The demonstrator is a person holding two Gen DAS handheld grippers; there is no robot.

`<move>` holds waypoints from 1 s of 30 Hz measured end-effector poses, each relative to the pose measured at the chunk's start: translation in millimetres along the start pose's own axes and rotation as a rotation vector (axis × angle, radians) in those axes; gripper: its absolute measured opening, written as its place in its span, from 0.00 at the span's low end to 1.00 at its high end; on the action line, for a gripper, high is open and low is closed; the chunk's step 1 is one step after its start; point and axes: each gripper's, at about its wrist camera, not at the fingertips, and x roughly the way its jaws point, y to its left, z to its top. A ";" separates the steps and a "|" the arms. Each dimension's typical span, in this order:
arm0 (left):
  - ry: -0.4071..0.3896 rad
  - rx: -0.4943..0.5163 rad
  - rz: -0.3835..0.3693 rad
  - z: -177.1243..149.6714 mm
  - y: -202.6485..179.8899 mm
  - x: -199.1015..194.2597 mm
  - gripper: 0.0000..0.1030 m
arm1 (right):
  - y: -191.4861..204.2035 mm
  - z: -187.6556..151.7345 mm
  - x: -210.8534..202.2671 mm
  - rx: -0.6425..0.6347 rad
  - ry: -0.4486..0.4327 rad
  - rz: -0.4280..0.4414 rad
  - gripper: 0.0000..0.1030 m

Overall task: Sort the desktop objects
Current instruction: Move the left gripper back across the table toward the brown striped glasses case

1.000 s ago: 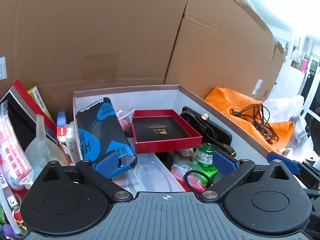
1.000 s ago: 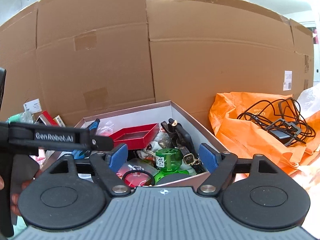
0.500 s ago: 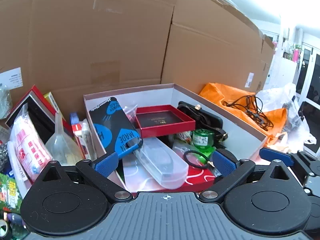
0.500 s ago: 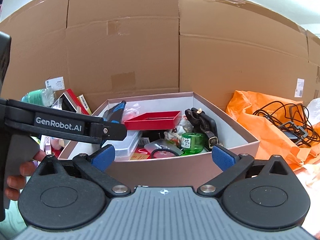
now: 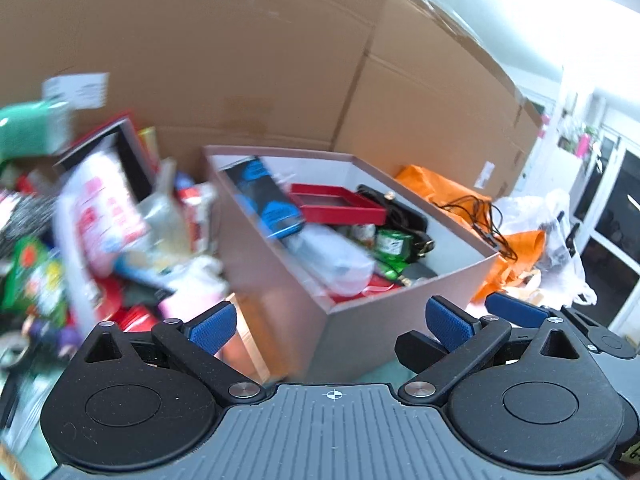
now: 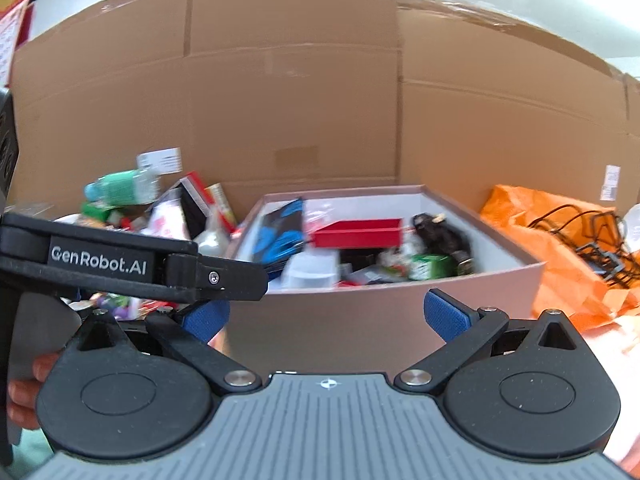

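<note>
A pinkish open box (image 5: 360, 312) (image 6: 360, 320) holds a red tray (image 5: 336, 202) (image 6: 356, 232), a black-and-blue pouch (image 5: 264, 196) (image 6: 280, 232), a clear case (image 5: 332, 256), a green jar (image 5: 394, 242) (image 6: 428, 266) and a black strap (image 6: 440, 232). My left gripper (image 5: 330, 326) is open and empty, in front of the box's near corner. My right gripper (image 6: 326, 316) is open and empty, in front of the box's near wall. The left gripper's body (image 6: 120, 260) crosses the left of the right wrist view.
A blurred heap of packets, a green bottle (image 6: 120, 188) and a red-edged box (image 5: 116, 148) lies left of the pinkish box. An orange bag (image 6: 560, 248) (image 5: 452, 192) with black cables lies to the right. Large cardboard cartons (image 6: 320, 120) stand behind.
Both grippers have pulled back out of the box and away from it. The left view has swung left, showing the heap. Both stay open and empty.
</note>
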 end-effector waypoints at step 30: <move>-0.063 -0.276 0.361 -85.3 169.9 -146.0 1.00 | 191.7 -46.3 37.5 -0.178 0.206 0.393 0.98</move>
